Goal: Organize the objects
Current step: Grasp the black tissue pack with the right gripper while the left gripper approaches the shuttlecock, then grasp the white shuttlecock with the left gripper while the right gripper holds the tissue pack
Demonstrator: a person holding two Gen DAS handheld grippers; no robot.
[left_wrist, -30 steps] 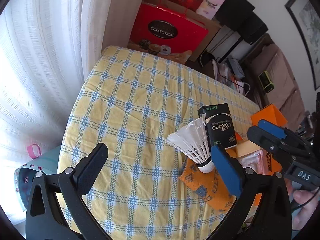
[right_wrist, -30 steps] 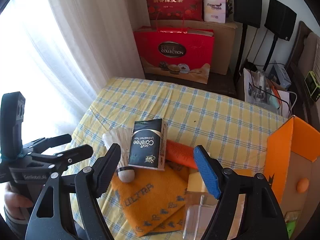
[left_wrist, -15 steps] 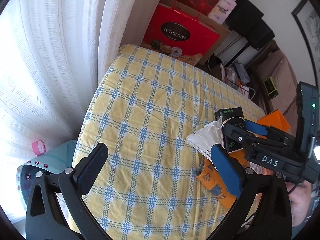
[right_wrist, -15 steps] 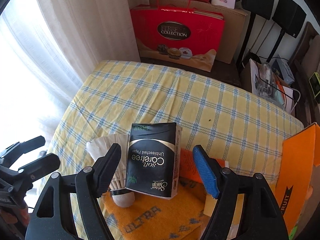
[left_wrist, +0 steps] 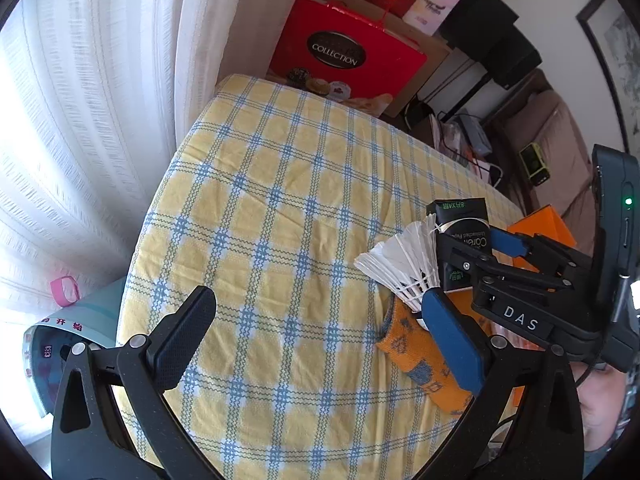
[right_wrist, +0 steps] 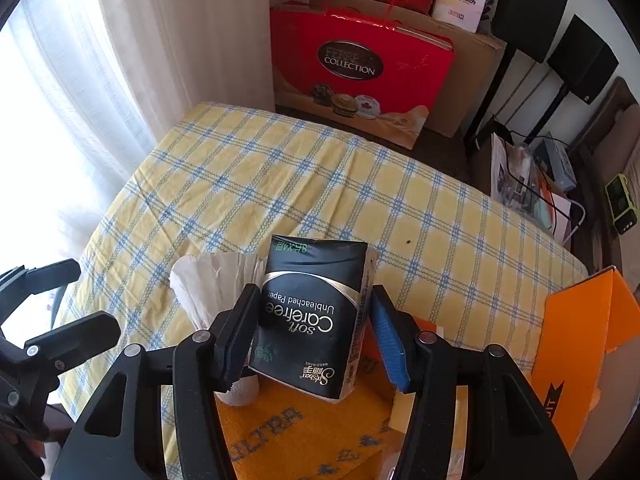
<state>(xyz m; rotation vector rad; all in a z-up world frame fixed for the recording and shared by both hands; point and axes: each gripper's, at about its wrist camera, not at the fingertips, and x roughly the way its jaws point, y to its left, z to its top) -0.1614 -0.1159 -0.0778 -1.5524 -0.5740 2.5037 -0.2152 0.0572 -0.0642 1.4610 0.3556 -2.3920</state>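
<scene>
Over the left side of the bench (left_wrist: 280,200), above bare yellow-and-blue checked cloth, the left hand-held gripper (left_wrist: 316,336) hangs with its jaws wide apart and nothing between them. Toward the right, near the front edge, a white feather shuttlecock (right_wrist: 216,292) leans just beside a black pack of tissues (right_wrist: 312,316); both stand on an orange towel (right_wrist: 296,432). The right hand-held gripper (right_wrist: 316,332) straddles the tissue pack and its jaws are closing on it; the left pad looks at or against the pack's side, while a small gap shows before the blue right pad.

To do this grasp well, I would keep the pack centred between the pads and squeeze its flat sides squarely, watching that the left finger does not catch the shuttlecock's feathers or its cork base.

The pack is a soft plastic-wrapped block, black with a gold band and white lettering that reads upside down here; it will likely give under pressure. An orange box (right_wrist: 576,344) stands open at the right edge.
</scene>
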